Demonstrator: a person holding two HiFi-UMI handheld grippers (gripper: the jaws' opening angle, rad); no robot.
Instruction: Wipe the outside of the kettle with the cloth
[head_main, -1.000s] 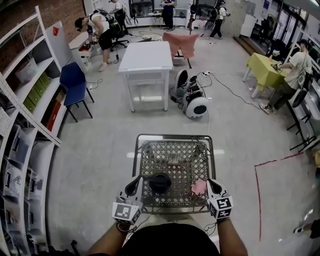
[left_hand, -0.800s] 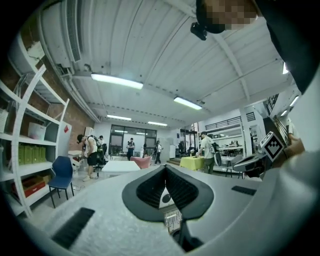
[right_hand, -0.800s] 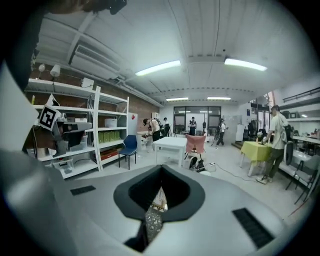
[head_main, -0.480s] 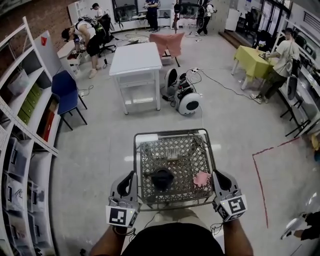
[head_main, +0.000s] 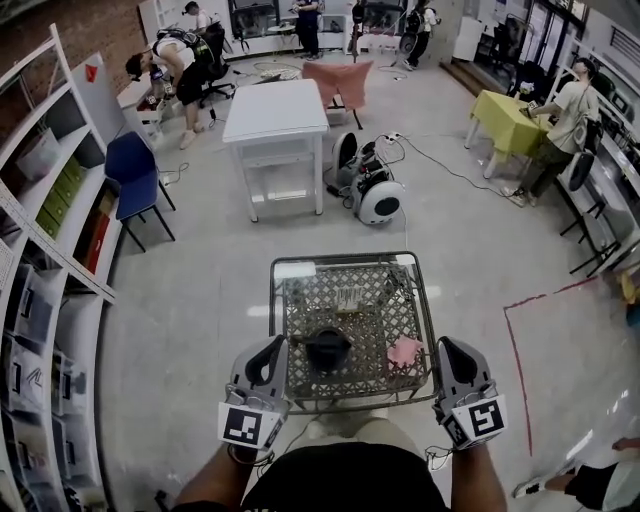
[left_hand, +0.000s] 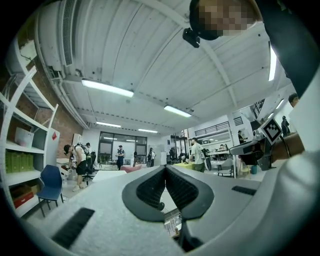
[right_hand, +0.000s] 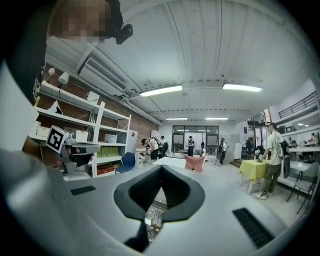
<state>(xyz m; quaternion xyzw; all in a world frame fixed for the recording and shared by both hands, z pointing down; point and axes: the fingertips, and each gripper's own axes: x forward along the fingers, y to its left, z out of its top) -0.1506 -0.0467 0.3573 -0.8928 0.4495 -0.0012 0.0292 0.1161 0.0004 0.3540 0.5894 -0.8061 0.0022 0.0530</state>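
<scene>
On the mesh tabletop (head_main: 350, 258), close in front of the person, a black kettle (head_main: 328, 348) stands near the front edge. A pink cloth (head_main: 405, 352) lies crumpled to its right, apart from it. The left tongs (head_main: 271, 350) are at the front left corner of the tabletop, just beside the kettle on its left side, and they do not touch it. The right tongs (head_main: 447, 348) are at the front right corner, just beside the cloth on its right, and well apart from the kettle. So the kettle is between the two tongs, closer to the left ones, and the cloth is between the kettle and the right tongs. Both tongs point forward, away from the person. In the left gripper view the jaws of the left tongs (left_hand: 165, 168) are pressed together with nothing between them, and a bit of the mesh shows under them. In the right gripper view the right tongs (right_hand: 161, 168) are closed together in the same way and hold nothing. Further away on the floor (head_main: 200, 300) stand a white table (head_main: 285, 110), a blue chair (head_main: 130, 175) beside the shelves (head_main: 45, 190) at the left, and a yellow table (head_main: 508, 118) at the right.
</scene>
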